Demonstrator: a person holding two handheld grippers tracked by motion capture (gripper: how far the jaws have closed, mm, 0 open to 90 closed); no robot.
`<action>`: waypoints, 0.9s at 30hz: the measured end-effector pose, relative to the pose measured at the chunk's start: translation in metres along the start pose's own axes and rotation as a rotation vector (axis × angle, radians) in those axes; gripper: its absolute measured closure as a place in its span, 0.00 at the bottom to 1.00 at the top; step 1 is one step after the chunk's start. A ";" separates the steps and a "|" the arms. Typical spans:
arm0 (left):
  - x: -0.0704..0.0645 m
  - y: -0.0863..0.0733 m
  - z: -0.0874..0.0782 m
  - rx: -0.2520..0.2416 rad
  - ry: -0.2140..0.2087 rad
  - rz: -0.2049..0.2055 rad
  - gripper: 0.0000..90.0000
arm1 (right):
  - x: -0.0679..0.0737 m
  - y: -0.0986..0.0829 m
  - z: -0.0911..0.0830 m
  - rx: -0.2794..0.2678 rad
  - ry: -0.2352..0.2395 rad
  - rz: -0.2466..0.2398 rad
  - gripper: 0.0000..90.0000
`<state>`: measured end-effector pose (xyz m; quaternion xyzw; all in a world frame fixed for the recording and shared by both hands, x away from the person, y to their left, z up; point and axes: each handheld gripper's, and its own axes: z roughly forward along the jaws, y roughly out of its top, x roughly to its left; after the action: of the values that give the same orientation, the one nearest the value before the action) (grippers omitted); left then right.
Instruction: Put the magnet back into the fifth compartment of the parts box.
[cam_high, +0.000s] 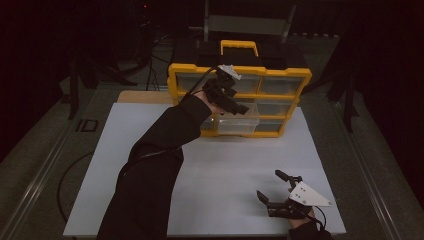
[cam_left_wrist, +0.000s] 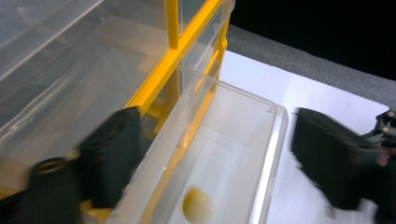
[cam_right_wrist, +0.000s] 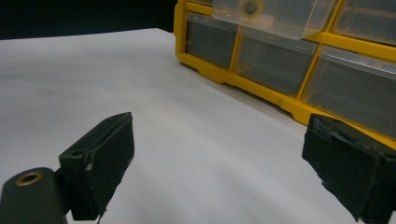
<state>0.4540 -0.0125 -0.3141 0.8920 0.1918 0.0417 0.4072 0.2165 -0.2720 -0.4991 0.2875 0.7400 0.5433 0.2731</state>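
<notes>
A yellow organizer (cam_high: 292, 73) with clear drawers stands upright at the back of the white table (cam_high: 150, 135). One middle drawer (cam_high: 235, 122) is pulled out toward me. My left gripper (cam_high: 239, 106) hovers right over it, open. In the left gripper view its jaws (cam_left_wrist: 215, 121) stand wide apart on either side of the clear drawer (cam_left_wrist: 233, 140), which holds a small pale yellow piece (cam_left_wrist: 198, 205). My right gripper (cam_high: 268, 184) rests low near the table's front right, open with nothing between its fingers (cam_right_wrist: 102, 154). The organizer (cam_right_wrist: 280, 100) lies ahead of it.
The organizer carries a yellow handle (cam_high: 239, 46) on top, and its other drawers (cam_right_wrist: 271, 60) are pushed in. A metal frame (cam_high: 250, 22) stands behind the table. Dark floor and a cable (cam_high: 67, 177) lie to the left.
</notes>
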 end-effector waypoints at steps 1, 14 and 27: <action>-0.001 0.000 -0.001 -0.002 0.001 -0.001 0.10 | 0.000 0.000 0.000 0.000 0.000 -0.001 0.10; -0.010 0.001 -0.006 -0.023 -0.058 0.011 0.00 | 0.000 0.000 0.000 0.001 -0.002 -0.002 0.10; -0.015 -0.012 -0.010 -0.023 -0.062 0.082 0.00 | -0.001 -0.001 0.000 0.001 -0.004 -0.003 0.10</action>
<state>0.4347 -0.0040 -0.3153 0.8953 0.1418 0.0326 0.4211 0.2171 -0.2728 -0.4999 0.2877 0.7401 0.5421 0.2750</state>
